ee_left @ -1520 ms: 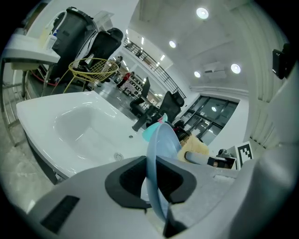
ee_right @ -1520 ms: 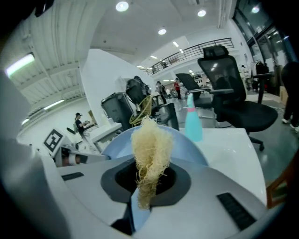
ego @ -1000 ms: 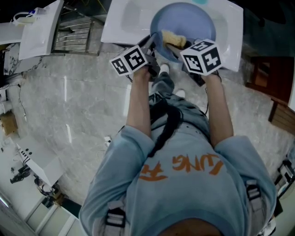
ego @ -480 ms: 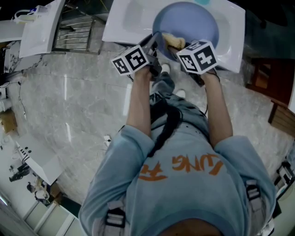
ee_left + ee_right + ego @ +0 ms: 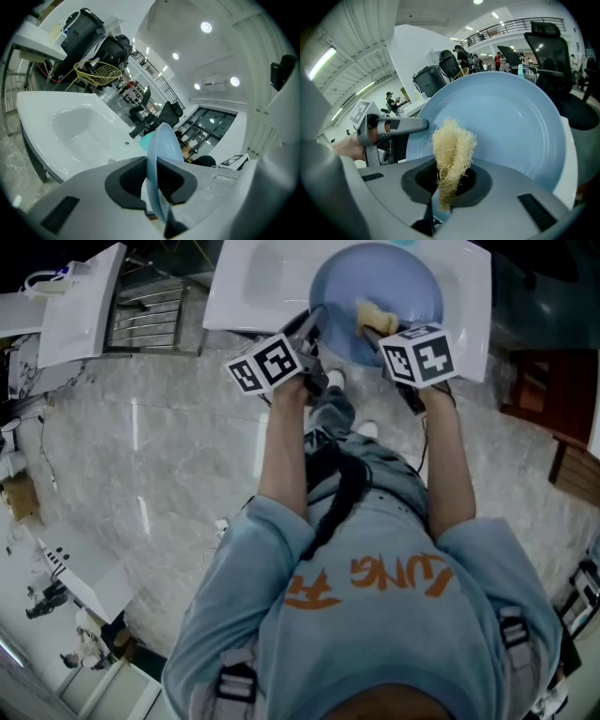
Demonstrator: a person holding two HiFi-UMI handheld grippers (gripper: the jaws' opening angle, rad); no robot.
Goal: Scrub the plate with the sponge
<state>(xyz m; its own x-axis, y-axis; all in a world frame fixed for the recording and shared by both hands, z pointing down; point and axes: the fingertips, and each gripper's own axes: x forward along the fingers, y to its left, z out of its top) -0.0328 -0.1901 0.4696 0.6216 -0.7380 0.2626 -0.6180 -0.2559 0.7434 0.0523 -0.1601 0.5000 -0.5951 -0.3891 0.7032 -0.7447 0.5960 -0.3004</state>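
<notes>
A light blue plate (image 5: 394, 296) is held tilted over a white sink (image 5: 253, 287). My left gripper (image 5: 314, 329) is shut on the plate's near left rim; in the left gripper view the plate (image 5: 161, 154) stands edge-on between the dark pads. My right gripper (image 5: 375, 326) is shut on a pale yellow fibrous sponge (image 5: 375, 313), which rests against the plate's face. In the right gripper view the sponge (image 5: 451, 154) sticks up from the jaws in front of the plate (image 5: 511, 122), and the left gripper (image 5: 386, 129) shows at the left.
A white sink basin (image 5: 75, 126) lies under the plate. A metal rack (image 5: 150, 306) and a white tray (image 5: 80, 301) stand at the left of the sink. The floor is grey marble (image 5: 141, 446). A wire basket (image 5: 96, 71) and black bins (image 5: 82, 33) stand behind the sink.
My right gripper has slid the sponge to the right across the plate's face, from the plate's left part toward its middle. The left gripper and plate have hardly moved.
</notes>
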